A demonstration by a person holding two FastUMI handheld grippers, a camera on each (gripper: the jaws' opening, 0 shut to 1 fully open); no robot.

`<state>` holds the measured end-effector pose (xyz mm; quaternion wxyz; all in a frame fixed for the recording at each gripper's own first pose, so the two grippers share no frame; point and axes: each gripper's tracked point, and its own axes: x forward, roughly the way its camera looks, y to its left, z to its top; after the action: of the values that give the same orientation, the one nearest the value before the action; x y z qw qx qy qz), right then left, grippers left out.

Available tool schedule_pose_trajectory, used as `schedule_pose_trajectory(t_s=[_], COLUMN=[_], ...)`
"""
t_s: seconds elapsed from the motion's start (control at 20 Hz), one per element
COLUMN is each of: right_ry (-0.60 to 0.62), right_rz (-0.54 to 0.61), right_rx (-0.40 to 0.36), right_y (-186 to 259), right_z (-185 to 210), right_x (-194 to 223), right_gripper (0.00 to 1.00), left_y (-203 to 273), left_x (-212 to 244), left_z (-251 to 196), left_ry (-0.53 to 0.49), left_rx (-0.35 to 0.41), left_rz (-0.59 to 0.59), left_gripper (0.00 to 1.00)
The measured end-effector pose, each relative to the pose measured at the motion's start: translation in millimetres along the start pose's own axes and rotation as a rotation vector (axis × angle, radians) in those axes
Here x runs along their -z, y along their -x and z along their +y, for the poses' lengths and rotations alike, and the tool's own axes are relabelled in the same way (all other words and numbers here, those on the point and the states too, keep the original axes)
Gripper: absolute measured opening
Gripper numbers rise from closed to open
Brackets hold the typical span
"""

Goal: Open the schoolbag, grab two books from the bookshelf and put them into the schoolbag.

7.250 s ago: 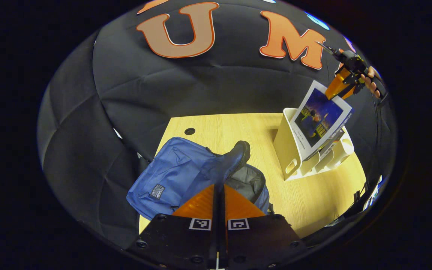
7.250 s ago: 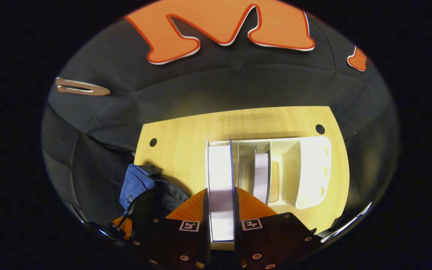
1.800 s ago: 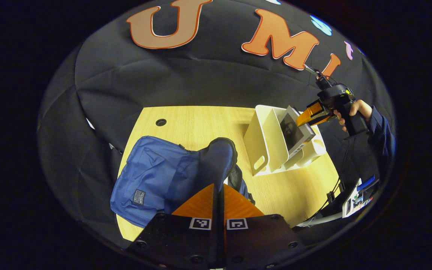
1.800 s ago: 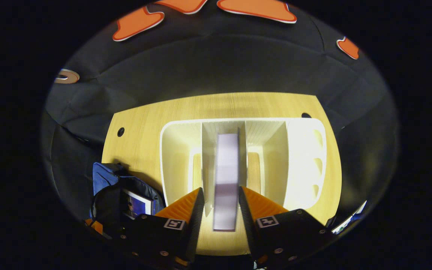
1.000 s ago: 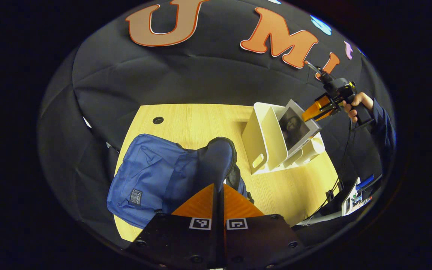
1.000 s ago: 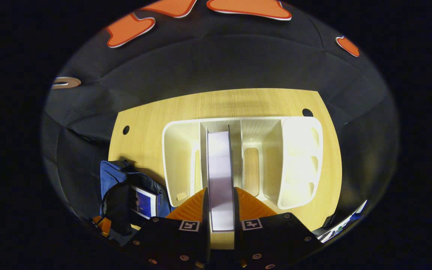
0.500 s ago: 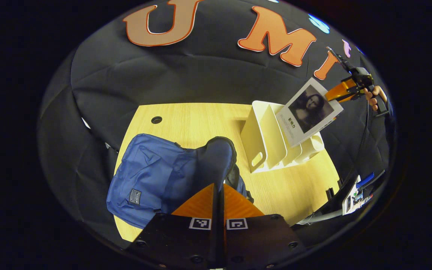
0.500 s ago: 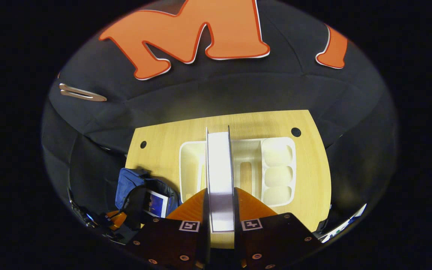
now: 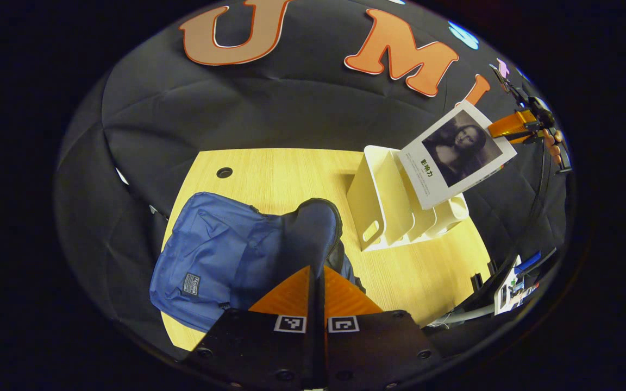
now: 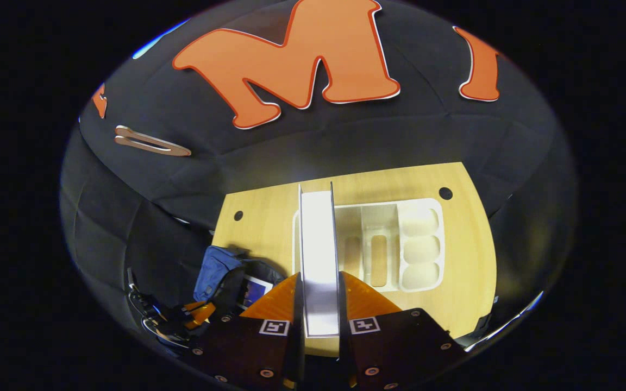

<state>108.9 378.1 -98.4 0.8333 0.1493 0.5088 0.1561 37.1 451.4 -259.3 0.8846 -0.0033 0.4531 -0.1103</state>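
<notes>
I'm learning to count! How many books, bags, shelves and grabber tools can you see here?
Books: 2, one held up by the right gripper with a portrait cover, one poking out of the bag
Schoolbag: 1
Bookshelf: 1
Grippers: 2, right and left gripper
Total: 6

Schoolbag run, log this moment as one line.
right gripper: shut on second book, above bookshelf | left gripper: holds schoolbag flap | first book: inside
</notes>
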Motion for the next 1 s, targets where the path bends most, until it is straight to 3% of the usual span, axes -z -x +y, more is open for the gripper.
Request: schedule_pose_trajectory(t_s=[0.5,1.0], right_ry=[-0.058,-0.185], right_rz=[0.031,0.039], right_rx=[-0.278,-0.439], right_y=[-4,-41], right_z=[61,117], right_x=[62,127], right_gripper=[0.25,0.24], left_y=[8,20], left_x=[-15,-27], left_z=[6,14], left_ry=[-0.027,-0.056], left_rx=[-0.048,-0.078], left_rz=[-0.018,-0.038], left_gripper=[0.00,0.00])
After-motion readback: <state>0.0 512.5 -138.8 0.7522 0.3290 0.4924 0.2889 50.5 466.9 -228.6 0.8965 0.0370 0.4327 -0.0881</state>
